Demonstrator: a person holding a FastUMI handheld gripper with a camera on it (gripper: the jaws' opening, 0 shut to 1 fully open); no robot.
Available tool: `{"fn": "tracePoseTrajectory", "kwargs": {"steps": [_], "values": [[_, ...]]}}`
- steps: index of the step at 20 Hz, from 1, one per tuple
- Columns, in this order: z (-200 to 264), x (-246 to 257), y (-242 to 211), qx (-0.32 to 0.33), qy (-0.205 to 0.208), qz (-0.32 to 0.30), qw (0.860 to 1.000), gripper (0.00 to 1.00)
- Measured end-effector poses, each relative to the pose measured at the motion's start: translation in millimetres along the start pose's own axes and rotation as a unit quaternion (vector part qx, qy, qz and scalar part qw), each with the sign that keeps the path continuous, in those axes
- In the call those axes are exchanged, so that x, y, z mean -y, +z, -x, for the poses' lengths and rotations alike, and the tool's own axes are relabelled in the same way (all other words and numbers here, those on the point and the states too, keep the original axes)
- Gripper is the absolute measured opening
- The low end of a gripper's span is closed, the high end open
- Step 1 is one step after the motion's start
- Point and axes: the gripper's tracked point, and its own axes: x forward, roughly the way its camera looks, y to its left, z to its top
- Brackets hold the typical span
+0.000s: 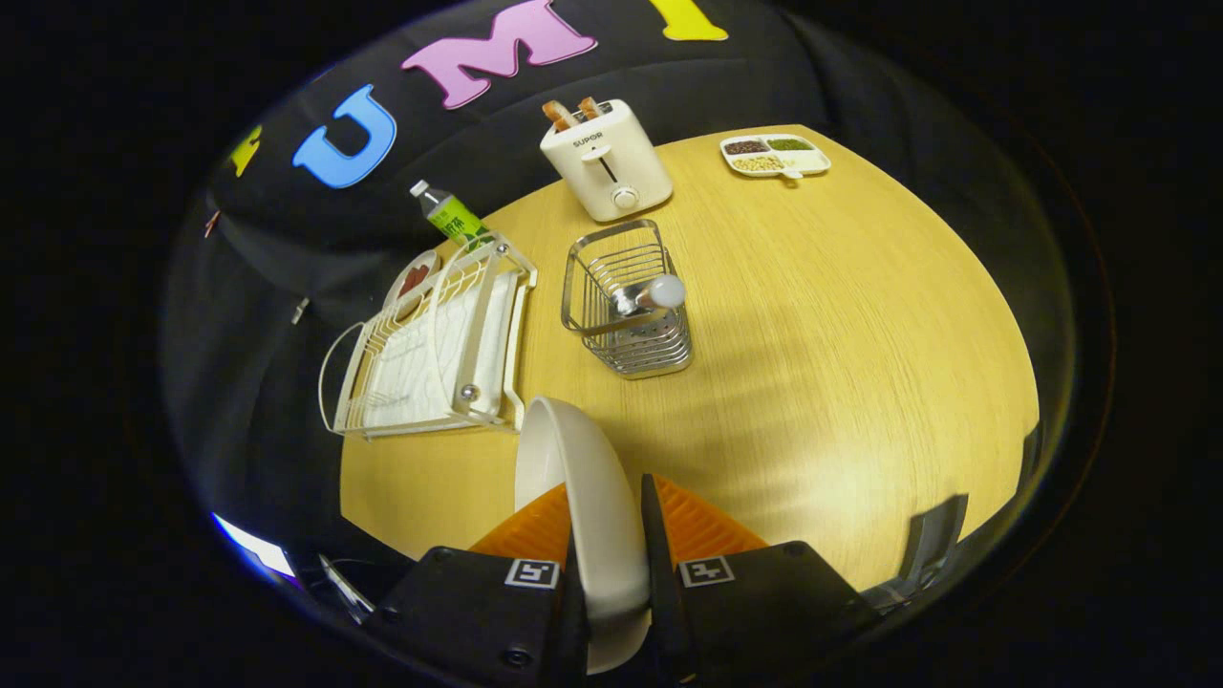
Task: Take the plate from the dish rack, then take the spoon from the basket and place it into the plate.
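A white plate (581, 478) stands on edge between my fingers, and my gripper (607, 521) is shut on its rim. The plate hangs above the wooden table (822, 315), just in front of the white dish rack (435, 349). The rack holds one more plate (413, 279) at its far end. Beyond my fingers stands a wire basket (626, 296) with the spoon (650, 294) in it, its rounded white end sticking up above the rim.
A white toaster (605, 161) with bread slices sits behind the basket. A green-labelled bottle (449, 215) stands behind the rack. A divided snack tray (775, 155) lies at the table's far right. Bare tabletop stretches right of the basket.
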Motion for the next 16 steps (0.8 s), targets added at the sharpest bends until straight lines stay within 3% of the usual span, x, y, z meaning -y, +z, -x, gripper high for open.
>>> {"fn": "tracePoseTrajectory", "kwargs": {"steps": [2, 5, 7, 12, 13, 14, 16], "values": [[-17, 0, 2, -0.012, 0.037, -0.036, 0.999, 0.31], [-33, 8, 5, -0.020, 0.061, -0.063, 0.996, 0.31], [-40, 19, 2, -0.024, 0.055, -0.039, 0.997, 0.33], [-47, 40, 1, -0.024, 0.044, 0.050, 0.997, 0.52], [-46, 41, 4, -0.016, 0.047, 0.068, 0.996, 0.61], [-41, 45, 9, -0.002, 0.043, 0.088, 0.995, 0.85], [-31, 47, 21, 0.027, 0.039, 0.112, 0.993, 0.97]]}}
